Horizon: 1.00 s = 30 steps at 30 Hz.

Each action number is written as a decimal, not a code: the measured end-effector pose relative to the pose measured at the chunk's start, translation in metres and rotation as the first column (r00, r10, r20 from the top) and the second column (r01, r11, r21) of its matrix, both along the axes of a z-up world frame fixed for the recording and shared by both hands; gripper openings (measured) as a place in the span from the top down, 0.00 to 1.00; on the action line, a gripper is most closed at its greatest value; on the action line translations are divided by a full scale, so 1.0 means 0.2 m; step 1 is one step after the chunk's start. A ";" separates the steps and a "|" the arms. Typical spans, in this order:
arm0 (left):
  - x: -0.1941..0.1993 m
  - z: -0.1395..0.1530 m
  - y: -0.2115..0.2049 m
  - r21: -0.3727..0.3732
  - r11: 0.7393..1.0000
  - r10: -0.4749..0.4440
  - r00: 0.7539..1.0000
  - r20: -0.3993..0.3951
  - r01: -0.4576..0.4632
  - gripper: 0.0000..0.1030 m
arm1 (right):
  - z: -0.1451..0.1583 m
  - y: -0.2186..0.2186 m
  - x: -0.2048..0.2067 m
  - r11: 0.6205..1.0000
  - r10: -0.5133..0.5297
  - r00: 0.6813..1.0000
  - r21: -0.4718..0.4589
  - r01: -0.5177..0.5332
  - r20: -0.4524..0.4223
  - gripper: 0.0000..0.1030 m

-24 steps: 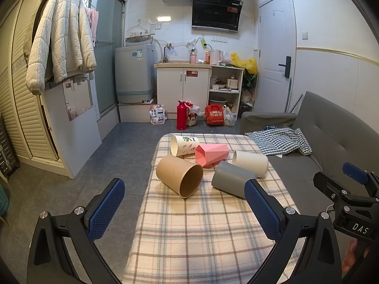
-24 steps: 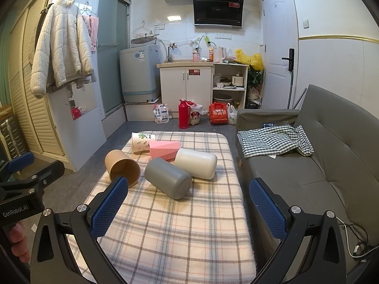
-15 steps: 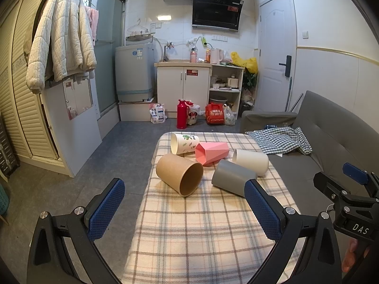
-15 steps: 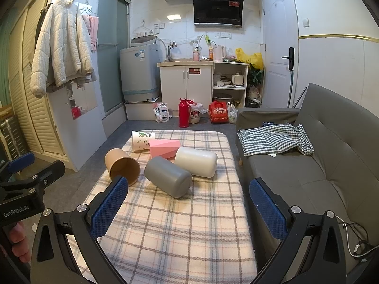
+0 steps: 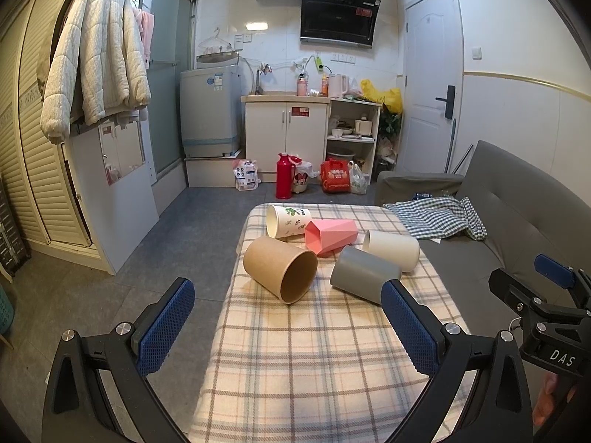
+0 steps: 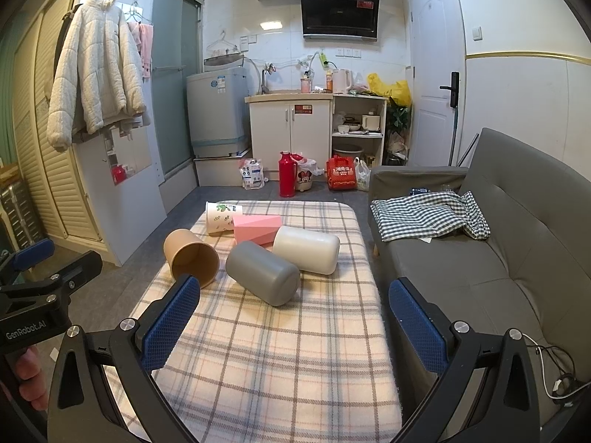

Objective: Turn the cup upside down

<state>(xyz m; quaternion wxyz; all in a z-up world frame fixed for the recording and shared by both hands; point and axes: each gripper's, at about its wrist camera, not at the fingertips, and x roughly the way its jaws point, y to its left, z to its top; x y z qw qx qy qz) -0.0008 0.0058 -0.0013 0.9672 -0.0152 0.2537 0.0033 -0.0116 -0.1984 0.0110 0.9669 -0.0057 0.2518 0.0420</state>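
Several cups lie on their sides on a plaid-covered table (image 5: 314, 361). A brown paper cup (image 5: 280, 269) (image 6: 192, 256) has its mouth toward me. A grey cup (image 5: 364, 275) (image 6: 262, 273), a cream cup (image 5: 391, 245) (image 6: 306, 249), a pink faceted cup (image 5: 330, 236) (image 6: 256, 227) and a white leaf-print cup (image 5: 288, 219) (image 6: 221, 217) lie behind. My left gripper (image 5: 288, 326) is open and empty, short of the brown cup. My right gripper (image 6: 295, 319) is open and empty, short of the grey cup.
A grey sofa (image 6: 498, 258) with a checked cloth (image 6: 424, 216) stands right of the table. Floor (image 5: 147, 280) drops off on the left. A red thermos (image 5: 283, 181) and bags stand by the far cabinets. Each gripper shows at the other view's edge.
Both views have shifted only slightly; the cups sit a touch lower and nearer in frame. Both grippers stay open and nothing on the table has moved.
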 end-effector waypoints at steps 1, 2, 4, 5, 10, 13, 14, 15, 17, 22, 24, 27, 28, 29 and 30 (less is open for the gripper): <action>0.00 0.00 0.00 0.000 1.000 0.000 1.000 0.000 0.000 0.00 | 0.00 0.00 0.00 1.000 0.000 1.000 0.001 0.000 0.000 0.00; 0.00 0.00 0.00 -0.001 1.000 0.000 1.000 -0.001 0.000 0.00 | 0.00 0.00 0.00 1.000 0.000 1.000 0.001 0.000 0.000 0.00; 0.00 0.00 0.00 -0.001 1.000 0.000 1.000 -0.001 0.000 0.00 | 0.00 0.00 0.00 1.000 0.000 1.000 0.000 0.000 -0.001 0.00; 0.00 0.00 0.00 -0.001 1.000 0.001 1.000 -0.002 -0.001 0.00 | 0.00 0.00 0.00 1.000 0.000 1.000 0.000 0.000 -0.001 0.00; 0.00 0.00 0.00 -0.001 1.000 0.000 1.000 -0.003 0.000 0.00 | -0.03 0.01 -0.01 1.000 0.005 1.000 0.001 -0.005 -0.003 0.00; 0.00 0.00 0.00 0.001 1.000 0.001 1.000 -0.005 -0.001 0.00 | -0.03 0.01 -0.01 1.000 0.006 1.000 0.002 -0.006 -0.004 0.00; -0.01 -0.02 0.00 0.001 1.000 0.000 1.000 -0.005 0.000 0.00 | -0.04 0.01 -0.01 1.000 0.007 1.000 0.004 -0.007 -0.006 0.00; -0.01 -0.02 0.00 0.002 1.000 0.001 1.000 -0.005 -0.001 0.00 | -0.05 0.00 0.00 1.000 0.008 1.000 0.006 -0.008 -0.007 0.00; -0.01 -0.02 0.00 0.001 1.000 0.001 1.000 -0.005 -0.001 0.00 | -0.06 0.01 0.00 1.000 0.010 1.000 0.009 -0.010 -0.008 0.00; 0.01 -0.07 0.03 0.004 1.000 0.003 1.000 -0.029 -0.003 0.00 | -0.07 0.01 0.05 0.999 0.041 0.999 0.005 -0.041 -0.029 0.00; 0.03 -0.12 0.04 0.008 1.000 0.007 0.999 -0.049 -0.006 0.00 | -0.03 0.02 0.11 0.997 0.081 0.996 -0.012 -0.081 -0.045 0.00; 0.08 -0.15 0.06 0.019 1.000 0.023 0.997 -0.075 -0.022 0.00 | 0.02 0.06 0.25 0.977 0.188 0.979 -0.089 -0.195 -0.073 0.00; 0.13 -0.17 0.06 0.020 0.999 0.030 0.996 -0.086 -0.028 0.00 | 0.03 0.08 0.31 0.965 0.222 0.972 -0.127 -0.231 -0.084 0.00; 0.16 -0.17 0.06 0.018 0.999 0.036 0.994 -0.099 -0.035 0.00 | 0.05 0.09 0.36 0.951 0.250 0.964 -0.162 -0.263 -0.096 0.00; 0.19 -0.18 0.07 0.015 0.999 0.040 0.993 -0.109 -0.039 0.00 | 0.07 0.12 0.43 0.927 0.294 0.949 -0.209 -0.313 -0.116 0.00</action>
